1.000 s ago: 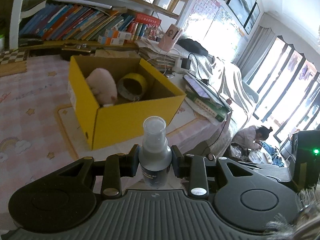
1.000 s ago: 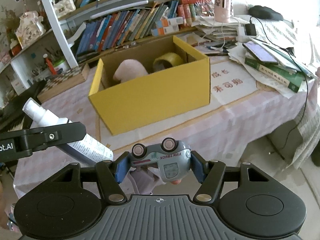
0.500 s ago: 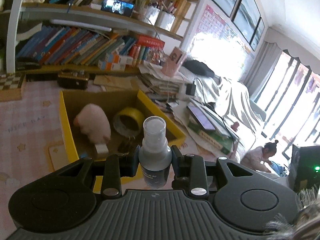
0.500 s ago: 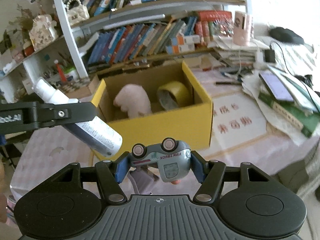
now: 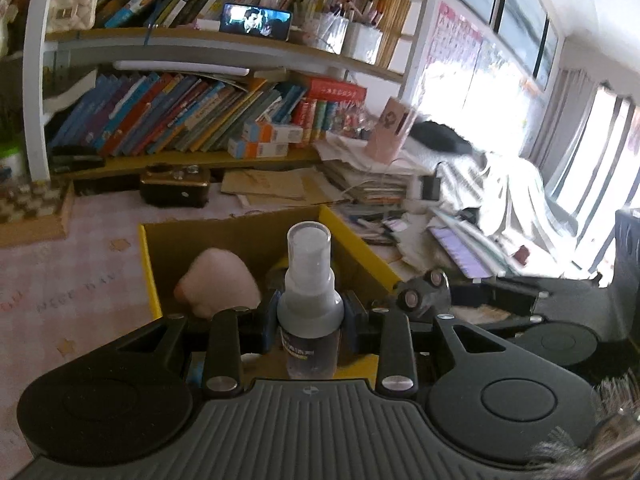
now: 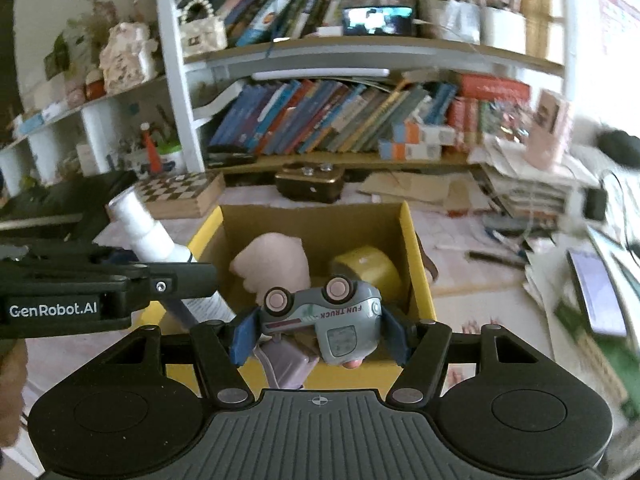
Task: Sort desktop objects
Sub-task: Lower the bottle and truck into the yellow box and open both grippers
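My left gripper (image 5: 309, 322) is shut on a small spray bottle (image 5: 309, 280) with a clear cap, held upright over the near edge of the yellow cardboard box (image 5: 148, 264). My right gripper (image 6: 320, 334) is shut on a grey toy truck (image 6: 324, 316), upside down with its pink wheels up, above the front wall of the same box (image 6: 420, 276). Inside the box lie a pink plush toy (image 6: 276, 262) and a yellow tape roll (image 6: 366, 266). In the right wrist view, the left gripper (image 6: 176, 286) and its bottle (image 6: 160, 240) show at the left.
Behind the box stand a dark radio-like case (image 6: 310, 182), a checkered board box (image 6: 180, 196) and a shelf packed with books (image 6: 320, 116). Stacked papers, cables and a phone (image 6: 596, 292) crowd the table's right side. The pink tablecloth (image 5: 52, 280) lies left of the box.
Both grippers have moved forward and slightly up toward the box, which now sits right under them. The bottle and the truck stay gripped. The right gripper has rolled a little.
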Motion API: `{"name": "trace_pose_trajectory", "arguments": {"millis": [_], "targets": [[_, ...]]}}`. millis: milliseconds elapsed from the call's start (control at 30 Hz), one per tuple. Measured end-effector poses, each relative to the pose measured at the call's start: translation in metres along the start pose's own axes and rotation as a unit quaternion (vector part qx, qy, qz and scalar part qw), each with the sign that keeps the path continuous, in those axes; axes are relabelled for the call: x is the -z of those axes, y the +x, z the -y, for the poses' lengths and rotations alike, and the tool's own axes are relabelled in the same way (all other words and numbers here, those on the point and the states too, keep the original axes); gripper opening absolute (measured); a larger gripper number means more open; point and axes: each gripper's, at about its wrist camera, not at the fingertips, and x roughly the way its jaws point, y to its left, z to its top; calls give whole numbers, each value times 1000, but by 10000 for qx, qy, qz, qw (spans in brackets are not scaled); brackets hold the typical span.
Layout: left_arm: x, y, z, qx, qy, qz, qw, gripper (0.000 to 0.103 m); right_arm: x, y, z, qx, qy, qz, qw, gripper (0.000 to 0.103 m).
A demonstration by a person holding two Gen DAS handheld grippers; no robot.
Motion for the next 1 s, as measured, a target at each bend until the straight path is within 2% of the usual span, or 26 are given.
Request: {"name": "trace_pose_trajectory", "arguments": {"millis": [133, 467, 633, 733, 867, 1000], "targets": [[-7, 20, -9, -206, 82, -136, 9997, 30, -9, 24, 3, -139, -314, -143, 9993, 64], [2, 77, -31, -689, 99, -914, 9934, 30, -10, 95, 9, -414, -646, -1105, 9909, 64], [5, 90, -36, -806, 129, -1159, 9899, 30, -11, 114, 6, -463, -1045, -1393, 9836, 64], [6, 93, -33, -827, 273, -1214, 9888, 30, -10, 125, 5, -557, -1146, -1671, 9777, 64], [5, 94, -30, -807, 281, -1165, 9895, 32, -6, 128, 2, -641, -1242, -1774, 9742, 65], [6, 93, -27, -888, 330, -1089, 9895, 41, -6, 128, 2, -671, -1231, -1781, 9740, 66]]}}
